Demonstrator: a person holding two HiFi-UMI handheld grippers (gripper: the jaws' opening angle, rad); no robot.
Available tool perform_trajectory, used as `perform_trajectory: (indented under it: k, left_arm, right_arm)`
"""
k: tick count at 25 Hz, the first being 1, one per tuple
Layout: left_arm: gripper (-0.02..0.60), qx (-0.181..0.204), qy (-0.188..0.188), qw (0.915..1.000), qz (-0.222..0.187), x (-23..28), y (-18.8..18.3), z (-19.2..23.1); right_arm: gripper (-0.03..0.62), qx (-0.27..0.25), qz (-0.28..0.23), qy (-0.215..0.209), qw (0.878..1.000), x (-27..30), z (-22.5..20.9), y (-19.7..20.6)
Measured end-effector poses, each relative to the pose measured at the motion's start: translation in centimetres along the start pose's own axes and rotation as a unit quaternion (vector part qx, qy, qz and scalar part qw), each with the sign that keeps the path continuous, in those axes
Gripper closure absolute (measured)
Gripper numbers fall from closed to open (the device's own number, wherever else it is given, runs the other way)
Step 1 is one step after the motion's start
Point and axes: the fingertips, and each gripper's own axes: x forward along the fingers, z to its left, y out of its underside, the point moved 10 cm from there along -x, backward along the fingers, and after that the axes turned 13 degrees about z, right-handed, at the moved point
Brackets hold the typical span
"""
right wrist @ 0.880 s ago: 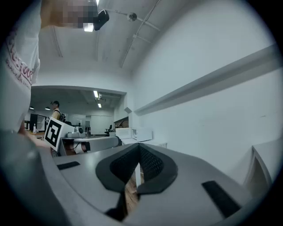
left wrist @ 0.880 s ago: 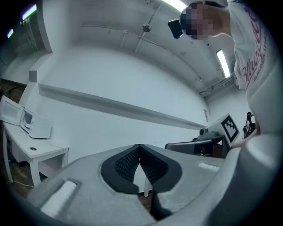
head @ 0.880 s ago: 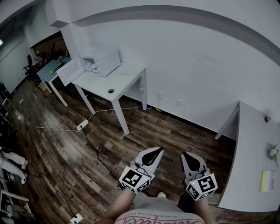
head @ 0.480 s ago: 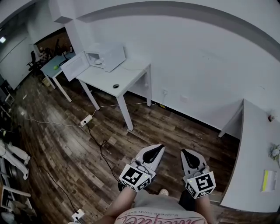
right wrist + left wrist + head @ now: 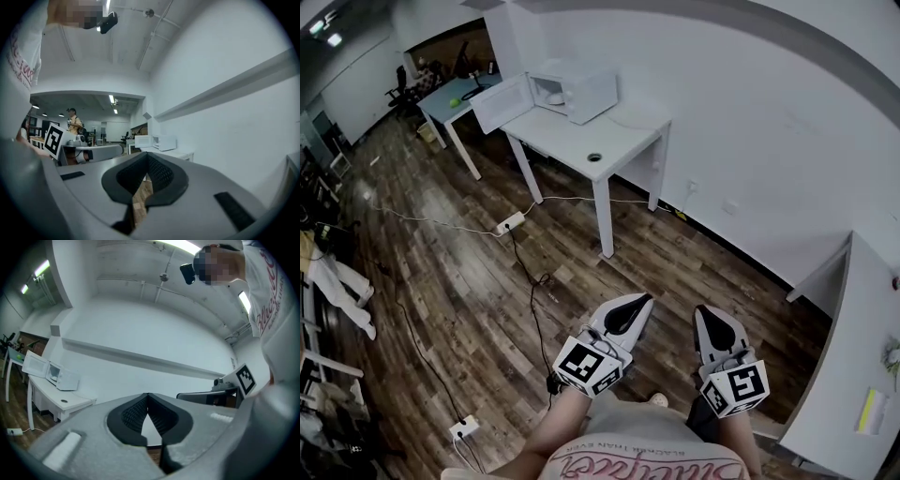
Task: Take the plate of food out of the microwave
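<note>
A white microwave [image 5: 577, 89] stands at the far end of a white table [image 5: 619, 141], its door [image 5: 502, 101] swung open to the left. Its inside is too small to show a plate. Both grippers are held low before the person's body, far from the table. My left gripper [image 5: 639, 302] is shut with nothing in it, and my right gripper [image 5: 705, 313] is shut and empty too. In the left gripper view the jaws [image 5: 148, 395] meet, with the microwave [image 5: 63, 377] far off at the left. The right gripper view shows closed jaws [image 5: 146, 154] and the microwave [image 5: 161, 142] in the distance.
Cables and a power strip [image 5: 511, 223] lie on the wooden floor between me and the table. A second white desk [image 5: 853, 375] stands at the right. Behind the microwave is another table [image 5: 459, 94]. A person [image 5: 74, 123] stands far back in the room.
The table and microwave have shifted right and grown larger in the head view as the person comes nearer. Both grippers stay shut in the same place before the body.
</note>
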Motion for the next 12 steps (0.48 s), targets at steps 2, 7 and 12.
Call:
perform_trajectory:
  k: [2,7,12]
  left_arm:
    - [0.577,-0.005,-0.020,0.9998,-0.006,-1.8,0.0,1.7]
    - [0.577,-0.011,-0.064,0.9978,-0.017,-6.2,0.1,5.7]
    - [0.577,-0.019,-0.092,0.9952,-0.028,-9.2,-0.2,9.2]
  right_arm:
    - [0.582,-0.005,-0.001,-0.018,1.000,1.7,1.4,-0.6]
    - [0.582,-0.031,-0.001,-0.049,0.998,5.8,5.3,-1.9]
    - [0.582,-0.049,0.000,-0.070,0.996,9.2,8.5,-2.9]
